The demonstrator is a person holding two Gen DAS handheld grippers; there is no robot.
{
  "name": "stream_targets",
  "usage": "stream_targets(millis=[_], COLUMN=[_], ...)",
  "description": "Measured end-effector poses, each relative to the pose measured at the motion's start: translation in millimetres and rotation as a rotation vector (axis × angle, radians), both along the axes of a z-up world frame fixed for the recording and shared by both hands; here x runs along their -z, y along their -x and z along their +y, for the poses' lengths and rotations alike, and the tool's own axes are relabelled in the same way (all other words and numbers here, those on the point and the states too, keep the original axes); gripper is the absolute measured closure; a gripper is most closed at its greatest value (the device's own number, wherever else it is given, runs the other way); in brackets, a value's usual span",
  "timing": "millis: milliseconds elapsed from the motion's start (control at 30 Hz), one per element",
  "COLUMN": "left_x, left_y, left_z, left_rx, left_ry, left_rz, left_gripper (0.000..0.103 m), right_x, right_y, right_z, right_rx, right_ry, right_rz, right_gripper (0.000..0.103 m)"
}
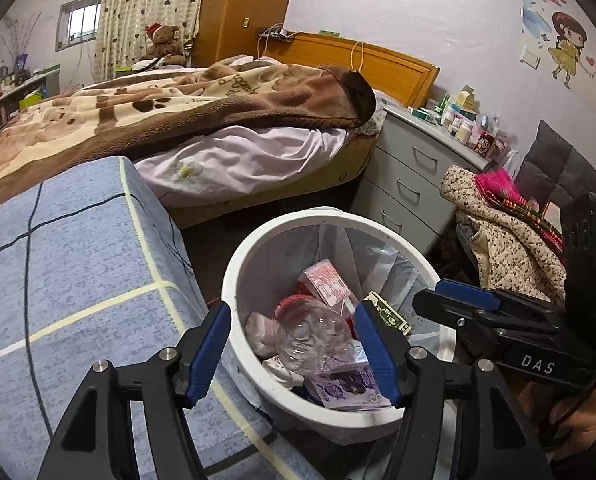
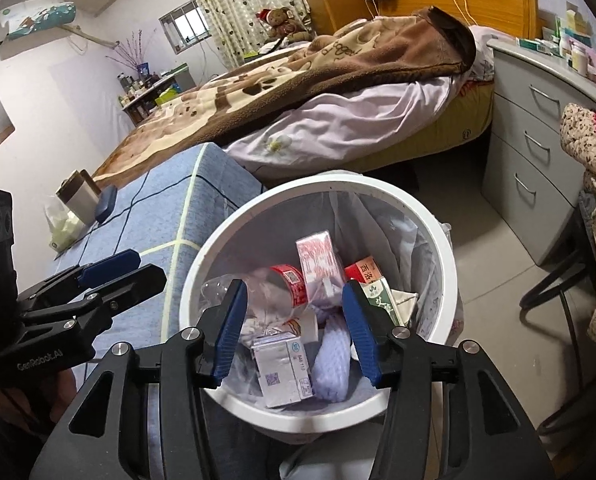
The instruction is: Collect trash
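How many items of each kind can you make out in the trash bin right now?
Clear plastic bottle: 1
Boxes: 3 (pink box, green-white box, silver box)
Foam net sleeve: 1
Total: 5 made out; more may lie hidden underneath.

Floor [image 2: 494,240]: pale tiles. On it stands a white waste bin [image 2: 438,216] with a plastic liner, holding cartons, a clear bottle and wrappers; a grey drawer chest [image 2: 538,152]; the bed [image 2: 438,136]; a blue checked bench [image 2: 185,208] just beside the bin.

Bench: steel cup [image 2: 77,196], dark blue case [image 2: 106,202], crumpled plastic bag [image 2: 63,228], black cable [image 1: 27,280].

Bed: brown paw-print blanket [image 1: 177,108], lilac sheet [image 1: 233,160], teddy bear [image 1: 165,42].

Drawer chest top: boxes and bottles [image 1: 464,120].
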State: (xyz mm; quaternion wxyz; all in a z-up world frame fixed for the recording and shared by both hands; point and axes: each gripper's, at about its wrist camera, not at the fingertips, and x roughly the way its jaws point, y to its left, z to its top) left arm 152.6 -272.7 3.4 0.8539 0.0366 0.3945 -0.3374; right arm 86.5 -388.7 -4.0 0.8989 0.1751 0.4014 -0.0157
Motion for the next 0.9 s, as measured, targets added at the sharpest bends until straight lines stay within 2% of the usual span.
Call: stream_targets(millis=[333,533,900], left_x=[-13,-22,-23], left_y=[27,49,79], left_z=[40,71,116], left_rx=[-0.097,-0.171,-0.269], left_ry=[0.002,-0.014,-0.034], left_rz=[-0.025,-0.067,-0.093], left_gripper=[0.039,0.039,0.039], right_x=[-14,-19,-25], right_y=[12,20,39], right_z=[28,49,80], right_rx=[-0.06,-0.112,-0.192], right_ry=[0.02,0.038,0.091], right_rz=[-0.031,-0.047,-0.068], right_gripper=[0.052,0.052,0.052])
